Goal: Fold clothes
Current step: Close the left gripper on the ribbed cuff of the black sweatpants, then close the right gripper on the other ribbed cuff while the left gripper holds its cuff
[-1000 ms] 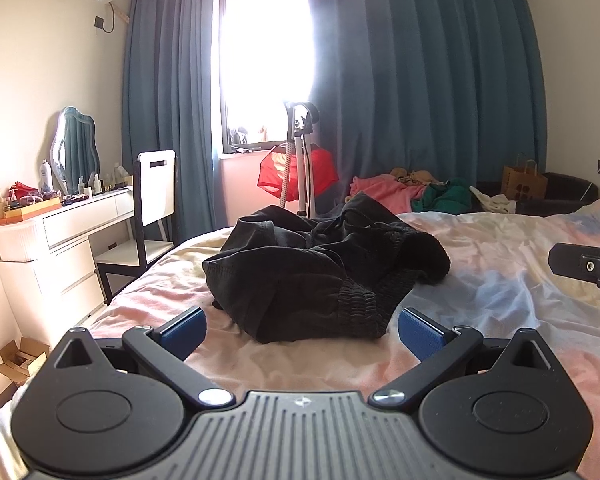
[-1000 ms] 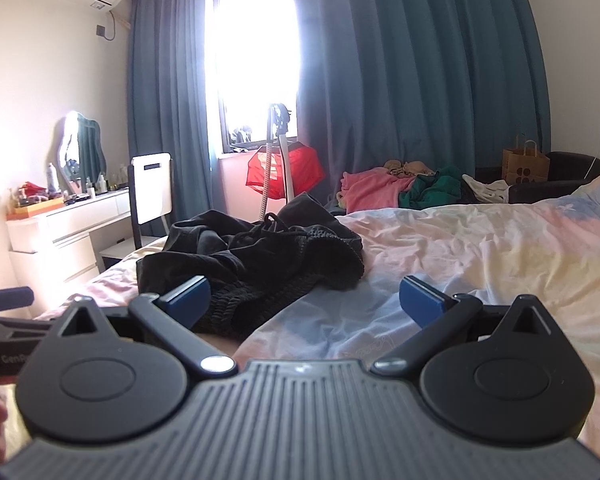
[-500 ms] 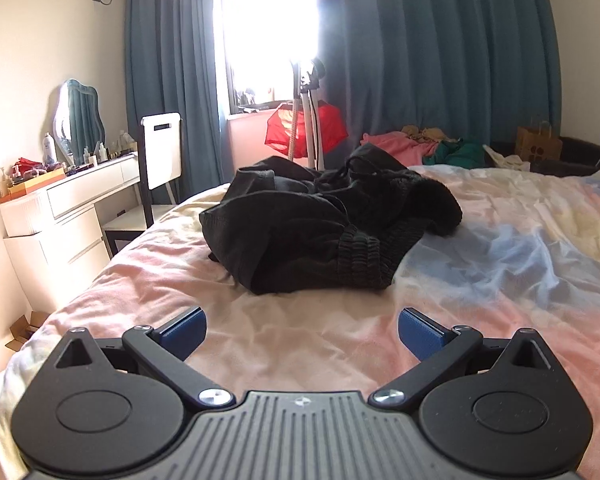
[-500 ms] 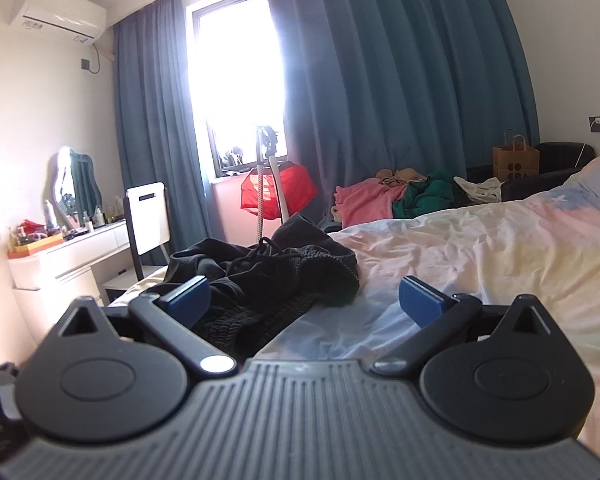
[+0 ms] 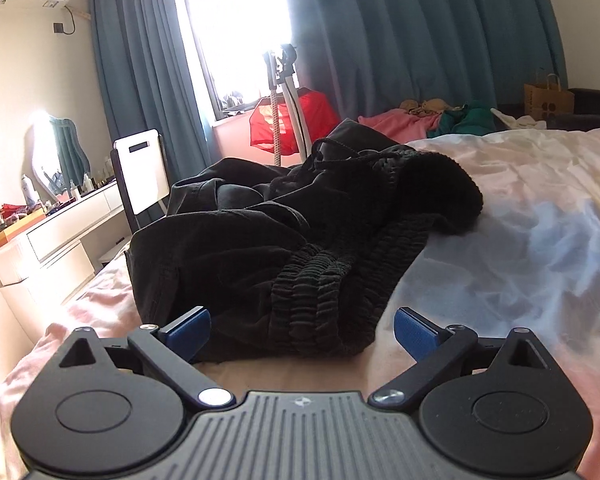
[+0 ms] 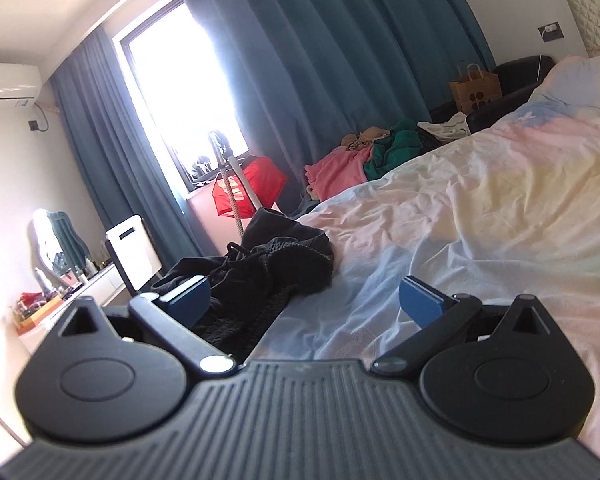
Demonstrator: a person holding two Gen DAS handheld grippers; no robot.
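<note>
Crumpled black garment [image 5: 300,248], ribbed elastic waistband showing, on pastel bedsheet [image 5: 520,248]

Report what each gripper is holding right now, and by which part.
Nothing is held. The left gripper is open just short of the crumpled black garment; the right gripper is open over the bedsheet.

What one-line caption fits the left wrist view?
Open left gripper faces a crumpled black garment with elastic waistband lying on the pastel pink-and-blue bedsheet.
</note>
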